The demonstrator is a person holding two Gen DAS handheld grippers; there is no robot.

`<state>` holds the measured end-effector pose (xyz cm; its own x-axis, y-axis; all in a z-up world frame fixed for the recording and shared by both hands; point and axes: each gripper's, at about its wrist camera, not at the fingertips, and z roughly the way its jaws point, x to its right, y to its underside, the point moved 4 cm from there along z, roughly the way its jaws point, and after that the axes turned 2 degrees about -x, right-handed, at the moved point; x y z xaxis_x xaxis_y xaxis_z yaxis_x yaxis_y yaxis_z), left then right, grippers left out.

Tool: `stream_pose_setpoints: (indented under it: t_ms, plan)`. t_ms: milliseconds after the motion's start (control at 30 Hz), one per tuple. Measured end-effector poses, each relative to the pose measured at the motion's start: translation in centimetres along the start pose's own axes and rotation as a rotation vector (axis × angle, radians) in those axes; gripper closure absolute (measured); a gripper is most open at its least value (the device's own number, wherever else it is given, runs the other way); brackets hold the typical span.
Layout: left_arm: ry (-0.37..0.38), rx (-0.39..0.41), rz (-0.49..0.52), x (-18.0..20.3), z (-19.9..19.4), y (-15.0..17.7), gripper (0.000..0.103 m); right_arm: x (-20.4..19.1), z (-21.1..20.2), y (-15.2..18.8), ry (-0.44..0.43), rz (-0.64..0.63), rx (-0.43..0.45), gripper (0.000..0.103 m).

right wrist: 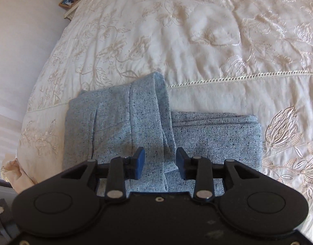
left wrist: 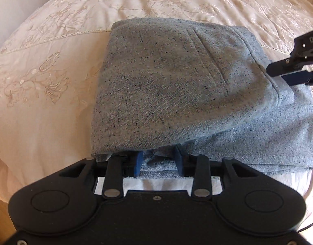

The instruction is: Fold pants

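Left wrist view: my left gripper [left wrist: 159, 159] sits right at the near edge of the grey speckled pants [left wrist: 176, 85], its blue fingers [left wrist: 137, 162] spread apart with the folded edge lying between and partly over them; nothing is pinched, as far as I can tell. Just ahead, the top layer with its pocket seam is doubled back over the lower layer, which sticks out to my right. Further off on that side my right gripper [left wrist: 291, 73] hovers at the waistband corner. From the right wrist camera, that gripper [right wrist: 160, 160] is also parted, the folded band of cloth running between its fingers [right wrist: 182, 162] but not clamped. Beyond the pants stretches the embroidered cream bedspread [right wrist: 197, 30], and far off a bedside shelf with a framed picture [right wrist: 67, 1]. I judge the fold is nearly finished, with the layers stacked but uneven. Next I should probably square the top layer over the lower one, or make one more fold.
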<state>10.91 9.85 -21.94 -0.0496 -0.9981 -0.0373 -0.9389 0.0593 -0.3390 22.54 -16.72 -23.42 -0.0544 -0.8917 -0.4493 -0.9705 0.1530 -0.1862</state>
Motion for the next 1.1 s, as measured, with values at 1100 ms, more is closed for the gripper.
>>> stream_pose_setpoints:
  t_ms: [1100]
  plan:
    - [-0.033,0.012,0.148,2.2,-0.7,2.3,0.058,-7.5,-13.9,0.2,-0.168,-0.083,0.250,0.087]
